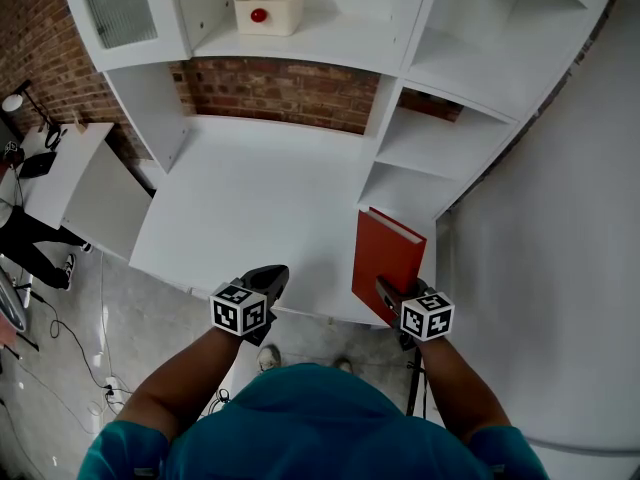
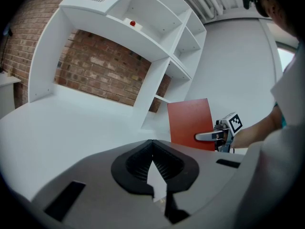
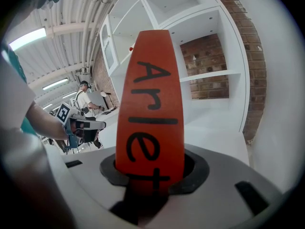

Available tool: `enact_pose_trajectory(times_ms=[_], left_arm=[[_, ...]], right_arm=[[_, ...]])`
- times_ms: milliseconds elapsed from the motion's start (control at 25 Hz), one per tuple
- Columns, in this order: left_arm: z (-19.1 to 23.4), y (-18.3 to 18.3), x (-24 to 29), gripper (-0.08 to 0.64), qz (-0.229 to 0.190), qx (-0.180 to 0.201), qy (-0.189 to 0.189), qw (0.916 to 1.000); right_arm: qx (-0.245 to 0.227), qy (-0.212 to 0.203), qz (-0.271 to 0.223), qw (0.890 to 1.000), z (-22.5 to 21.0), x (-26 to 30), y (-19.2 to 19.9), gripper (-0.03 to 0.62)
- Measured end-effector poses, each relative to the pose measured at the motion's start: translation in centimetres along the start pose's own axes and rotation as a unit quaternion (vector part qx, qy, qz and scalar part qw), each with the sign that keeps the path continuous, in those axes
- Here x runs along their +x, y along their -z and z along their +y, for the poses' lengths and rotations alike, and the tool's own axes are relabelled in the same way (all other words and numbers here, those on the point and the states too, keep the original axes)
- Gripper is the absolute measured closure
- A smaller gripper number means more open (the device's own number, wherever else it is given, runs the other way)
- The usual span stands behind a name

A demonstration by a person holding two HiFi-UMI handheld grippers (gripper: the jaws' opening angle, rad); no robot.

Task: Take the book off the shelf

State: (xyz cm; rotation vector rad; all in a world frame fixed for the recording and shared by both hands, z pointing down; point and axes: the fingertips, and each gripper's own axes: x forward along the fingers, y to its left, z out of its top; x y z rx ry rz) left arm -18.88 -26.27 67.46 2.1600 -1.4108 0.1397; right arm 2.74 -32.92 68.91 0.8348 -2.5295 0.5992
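The right gripper (image 1: pixel 390 293) clamps the red book (image 1: pixel 388 248) at its spine, upright over the white desk (image 1: pixel 250 198). The left gripper (image 1: pixel 268 280) has its jaws closed on nothing.

Studio workshop: brick wall (image 1: pixel 280 93), floor cables (image 1: pixel 76 339)

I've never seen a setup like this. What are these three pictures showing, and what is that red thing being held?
A person holds a two-jaw gripper in each hand. The head view looks down from their head; the other two cameras ride on the grippers. The right gripper clamps an upright red hardcover book over the white desk. The left gripper is shut and empty. A white box with a red knob sits on an upper shelf.
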Motion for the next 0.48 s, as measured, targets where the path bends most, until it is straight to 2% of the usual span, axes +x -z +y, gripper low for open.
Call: enact_pose_trajectory(times_ms=[480], left_arm=[[0.01, -0.79, -0.05, 0.552, -0.009, 0.000, 0.000, 1.0000]], right_arm=[[-0.006, -0.005, -0.004, 1.000, 0.45, 0.14, -0.76, 0.426]])
